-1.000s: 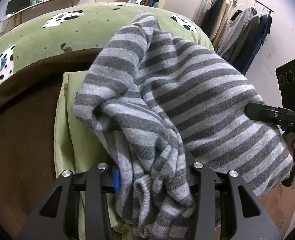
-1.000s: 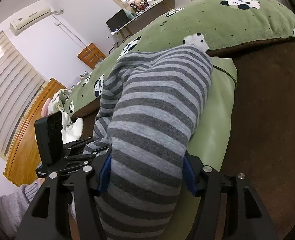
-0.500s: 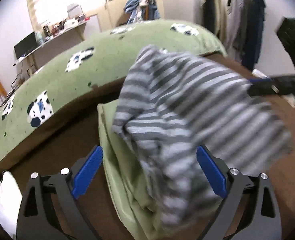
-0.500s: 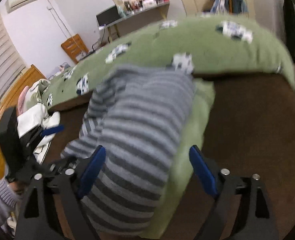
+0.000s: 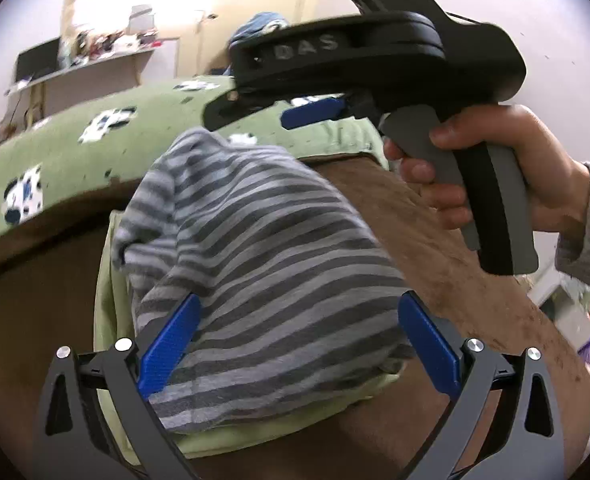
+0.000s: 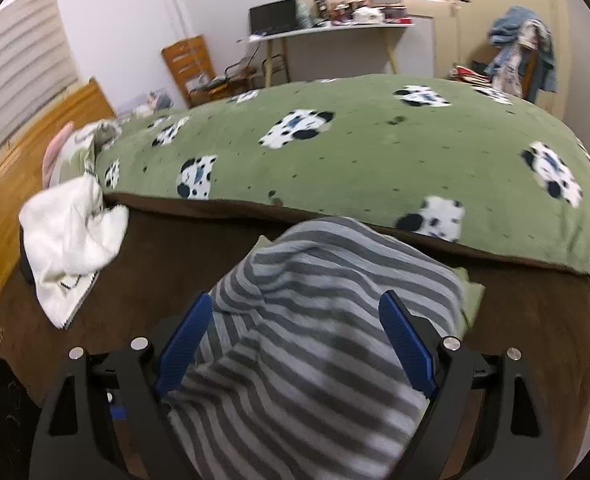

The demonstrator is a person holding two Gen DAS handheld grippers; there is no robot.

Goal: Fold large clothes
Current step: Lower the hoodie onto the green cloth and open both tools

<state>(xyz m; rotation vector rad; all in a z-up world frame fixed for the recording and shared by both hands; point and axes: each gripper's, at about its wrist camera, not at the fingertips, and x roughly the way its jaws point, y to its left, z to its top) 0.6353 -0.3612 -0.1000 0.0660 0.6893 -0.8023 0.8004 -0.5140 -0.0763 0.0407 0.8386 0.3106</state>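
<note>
We see the grey-and-white striped knit sweater (image 5: 263,264) lying as a rounded, loosely folded bundle on top of a pale green folded garment (image 5: 107,320), both on the brown blanket (image 6: 167,264) that covers the near end of the bed, just below the edge of the green fleece bedspread with panda prints (image 6: 355,144).

Our left tongs (image 5: 295,344) stand wide apart, blue pads on either side of the sweater without pressing it. Our right tongs (image 6: 295,340) are likewise spread, the striped knit beneath and between them but not gripped. In the left wrist view the right hand (image 5: 507,168) holds its tool above the bundle.

What worries us is the bundle itself. It looks domed, not flat, and its upper left edge is rumpled where a layer curls under. With nothing holding it, we judge the knit could relax and slide off the smooth green garment, undoing the fold. A pad brushing the fabric could snag the loose knit and drag a layer open. If we regrip, taking only the top layer would pull the stack apart. The crumpled white towel (image 6: 71,240) at the bed's left edge lies well clear.
</note>
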